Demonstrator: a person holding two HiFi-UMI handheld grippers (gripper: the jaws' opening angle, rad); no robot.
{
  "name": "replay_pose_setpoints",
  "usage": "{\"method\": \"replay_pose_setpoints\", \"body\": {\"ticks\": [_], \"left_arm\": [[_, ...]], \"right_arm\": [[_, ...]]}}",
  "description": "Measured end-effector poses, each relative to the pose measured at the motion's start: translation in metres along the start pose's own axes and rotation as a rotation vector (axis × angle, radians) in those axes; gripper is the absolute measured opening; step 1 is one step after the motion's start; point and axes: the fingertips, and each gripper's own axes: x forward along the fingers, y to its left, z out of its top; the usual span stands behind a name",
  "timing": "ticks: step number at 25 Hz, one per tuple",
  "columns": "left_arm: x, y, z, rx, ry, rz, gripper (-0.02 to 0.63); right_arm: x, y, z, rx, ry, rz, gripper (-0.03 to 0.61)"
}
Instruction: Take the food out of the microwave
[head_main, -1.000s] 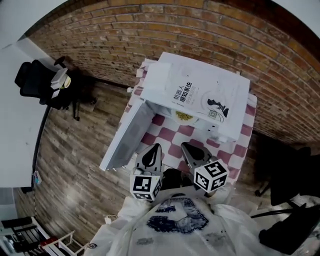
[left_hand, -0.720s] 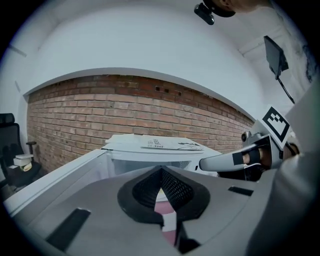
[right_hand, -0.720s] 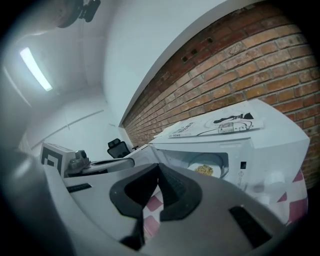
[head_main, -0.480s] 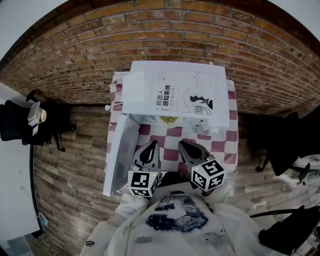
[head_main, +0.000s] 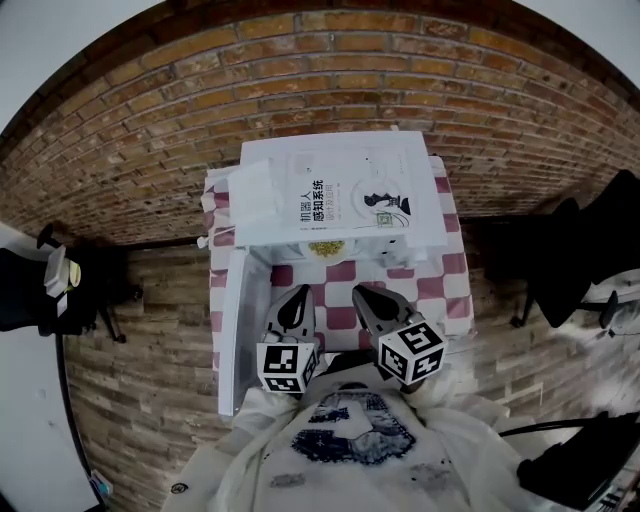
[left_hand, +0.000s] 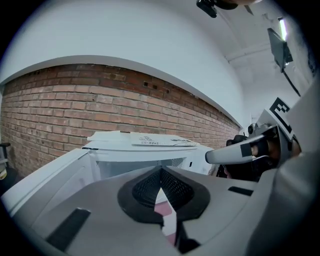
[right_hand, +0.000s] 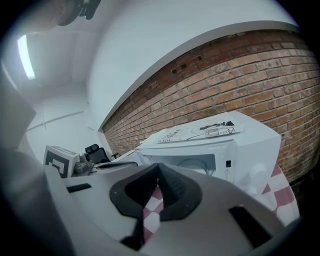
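Seen from above, a white microwave (head_main: 425, 205) stands against a brick wall, on a table with a pink-and-white checked cloth (head_main: 445, 290). Its door (head_main: 238, 330) hangs open at the left, swung out toward the person.

The left gripper (head_main: 299, 293) sits just beside that door. Its jaws are pressed together with nothing between them. The likely trouble on this side is that, reaching in, it could knock the door, which might then swing partway across the opening or jolt the microwave.

In the middle, the food (head_main: 327, 247) lies just inside the mouth of the cavity, beyond both gripper tips and apart from them. With both pairs of jaws together, neither gripper can take hold. They would need to part first, or they would only push the plate deeper.

The right gripper (head_main: 358, 294) is near the left one, on its right, with its jaws likewise together and empty. The cavity roof looks low, so a plate lifted too steeply could strike it, tilt and spill.

The food is a yellowish heap on a pale round plate. Only its front edge shows from overhead. The top of the microwave, which has a printed sheet (head_main: 345, 195) lying on it, hides the rest. What kind of food it is cannot be told.
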Motion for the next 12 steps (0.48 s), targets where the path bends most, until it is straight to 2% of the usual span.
{"method": "replay_pose_setpoints", "body": {"ticks": [12], "left_arm": [[0.0065,0.0068,0.0025,0.033,-0.001,-0.009,0.008]], "right_arm": [[0.0027,-0.0019,0.0061,0.0,-0.033,-0.034,0.014]]}}
